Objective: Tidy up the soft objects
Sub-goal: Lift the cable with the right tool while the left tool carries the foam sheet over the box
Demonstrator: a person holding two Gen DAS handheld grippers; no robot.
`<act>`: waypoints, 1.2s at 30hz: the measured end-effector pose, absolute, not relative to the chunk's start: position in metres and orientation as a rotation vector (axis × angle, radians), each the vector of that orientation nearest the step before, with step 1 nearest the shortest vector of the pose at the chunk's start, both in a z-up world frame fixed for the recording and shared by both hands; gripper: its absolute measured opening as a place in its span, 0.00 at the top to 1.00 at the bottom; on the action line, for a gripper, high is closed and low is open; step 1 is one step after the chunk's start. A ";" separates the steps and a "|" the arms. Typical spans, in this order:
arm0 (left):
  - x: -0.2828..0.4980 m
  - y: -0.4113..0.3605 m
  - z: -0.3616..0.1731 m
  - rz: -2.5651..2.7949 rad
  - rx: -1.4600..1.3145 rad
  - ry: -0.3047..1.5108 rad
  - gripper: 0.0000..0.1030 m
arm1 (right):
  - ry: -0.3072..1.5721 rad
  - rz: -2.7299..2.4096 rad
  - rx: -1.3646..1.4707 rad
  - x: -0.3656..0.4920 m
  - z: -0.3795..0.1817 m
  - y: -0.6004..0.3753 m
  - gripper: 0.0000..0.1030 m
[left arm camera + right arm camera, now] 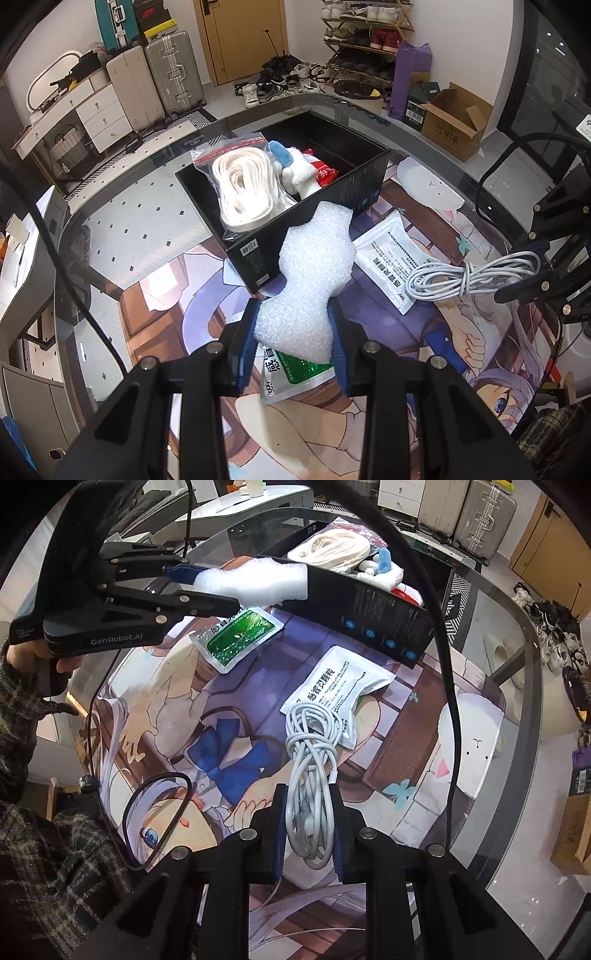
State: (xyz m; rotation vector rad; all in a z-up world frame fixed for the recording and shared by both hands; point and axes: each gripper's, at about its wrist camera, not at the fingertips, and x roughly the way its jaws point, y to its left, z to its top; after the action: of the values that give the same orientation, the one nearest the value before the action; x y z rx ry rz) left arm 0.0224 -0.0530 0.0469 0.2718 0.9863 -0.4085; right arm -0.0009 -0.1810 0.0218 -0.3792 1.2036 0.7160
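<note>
In the left wrist view, the left gripper [293, 325] pinches a white foam piece [308, 273] at lower centre, its far end reaching toward the black box [258, 254], likely its destination. In the right wrist view, the right gripper [308, 805] jaws clamp a coiled white cable [310, 760] at centre, draped over a white sachet [340, 686] on the tabletop [517, 686].

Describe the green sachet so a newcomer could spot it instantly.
Start at the black box on the illustrated mat. Beside its near wall, under the foam the left tool holds, lies the green sachet. The other sachet is plain white, under a cable.
</note>
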 end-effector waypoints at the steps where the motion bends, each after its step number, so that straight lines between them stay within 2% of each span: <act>1: 0.022 -0.053 0.047 -0.408 0.271 0.985 0.68 | 1.197 0.714 -0.370 -0.001 0.025 -0.182 0.83; 4: 0.021 -0.054 0.049 -0.404 0.268 0.981 0.68 | 1.183 0.713 -0.361 -0.001 0.032 -0.181 0.85; 36: 0.038 -0.049 0.085 -0.360 0.247 0.923 0.68 | 0.979 0.683 -0.298 0.030 0.113 -0.186 0.85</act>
State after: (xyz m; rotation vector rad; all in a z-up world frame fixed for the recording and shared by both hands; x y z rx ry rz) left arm 0.0385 -0.0488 0.0848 0.2475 0.9225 -0.3599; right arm 0.0301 -0.1855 0.1130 -0.2984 0.9786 0.6825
